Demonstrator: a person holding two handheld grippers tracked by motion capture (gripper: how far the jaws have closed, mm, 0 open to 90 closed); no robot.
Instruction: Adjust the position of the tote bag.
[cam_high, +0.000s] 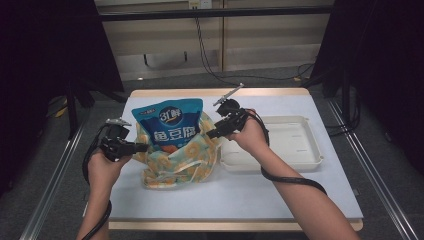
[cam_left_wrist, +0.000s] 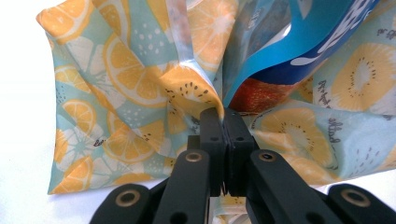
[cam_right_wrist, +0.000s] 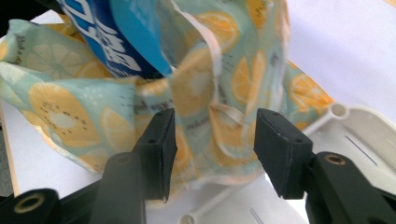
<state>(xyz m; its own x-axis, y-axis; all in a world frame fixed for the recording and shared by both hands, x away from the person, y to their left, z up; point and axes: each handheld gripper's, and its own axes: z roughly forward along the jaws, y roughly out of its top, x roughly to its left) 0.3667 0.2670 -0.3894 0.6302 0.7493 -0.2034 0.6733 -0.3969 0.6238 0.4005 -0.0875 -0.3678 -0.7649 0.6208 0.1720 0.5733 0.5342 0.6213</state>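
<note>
Left gripper (cam_high: 131, 147): jaws pinched tight on a fold of the fruit-print bag (cam_high: 176, 161) at its left rim. Right gripper (cam_high: 212, 133): jaws parted, bag's right edge between them, pads not pressing. Blue snack packet (cam_high: 170, 122) stands upright inside the bag, mid-table (cam_high: 240, 192). White tray (cam_high: 310, 161) just beside the bag, to its right.

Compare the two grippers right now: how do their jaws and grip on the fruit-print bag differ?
The left gripper has its jaws shut, pinching the fruit-print bag; the right gripper has its jaws apart, fabric loose between them. The left works the bag's left edge, the right its tray side. Both point at the bag.
</note>
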